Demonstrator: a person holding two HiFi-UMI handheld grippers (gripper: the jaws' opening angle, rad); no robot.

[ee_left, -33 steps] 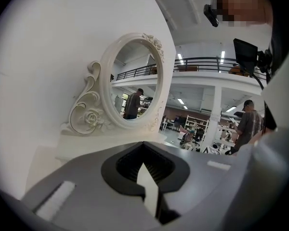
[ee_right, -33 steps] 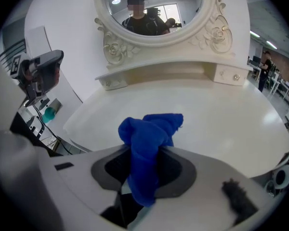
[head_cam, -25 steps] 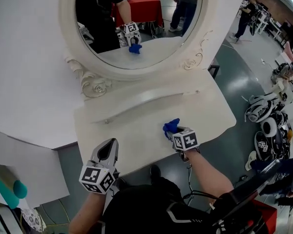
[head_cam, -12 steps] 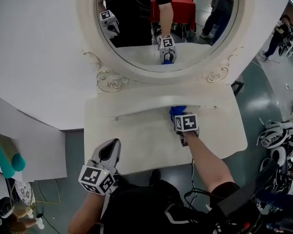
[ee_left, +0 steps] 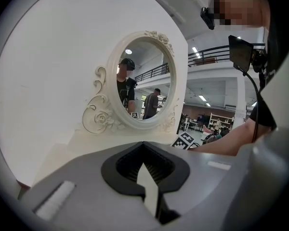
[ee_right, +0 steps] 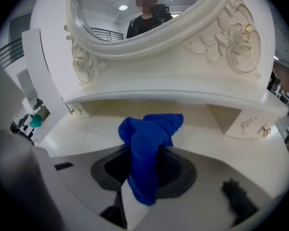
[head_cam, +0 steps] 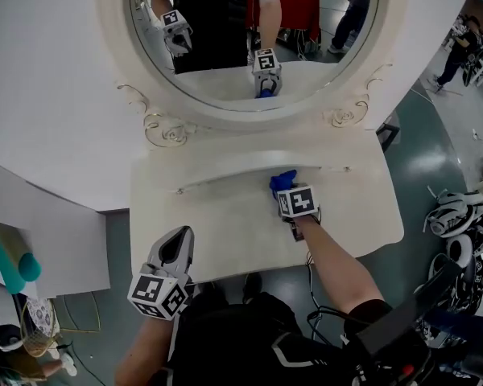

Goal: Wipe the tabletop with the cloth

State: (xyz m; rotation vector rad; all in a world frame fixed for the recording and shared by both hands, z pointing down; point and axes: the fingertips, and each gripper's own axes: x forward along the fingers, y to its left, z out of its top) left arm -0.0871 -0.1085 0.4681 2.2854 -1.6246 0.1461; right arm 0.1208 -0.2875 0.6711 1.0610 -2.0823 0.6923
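The blue cloth (head_cam: 282, 182) is bunched up and sits on the cream tabletop (head_cam: 225, 232), close under the raised back shelf. My right gripper (head_cam: 284, 190) is shut on the cloth, near the middle of the table's back. In the right gripper view the cloth (ee_right: 147, 143) sticks up out of the right gripper (ee_right: 140, 182), with the tabletop (ee_right: 86, 129) beyond it. My left gripper (head_cam: 175, 248) hangs at the table's front left edge. In the left gripper view that gripper (ee_left: 147, 179) is shut, with nothing held.
An oval mirror (head_cam: 249, 30) in an ornate cream frame rises behind the table. Below it runs a low shelf (head_cam: 225, 175) with small drawers (ee_right: 253, 124). A white wall panel (head_cam: 40, 135) stands at the left. Helmets and gear (head_cam: 459, 215) lie on the floor at the right.
My right gripper has carried the cloth from the table's right front back to the shelf, then a little left. The left gripper has stayed in place.
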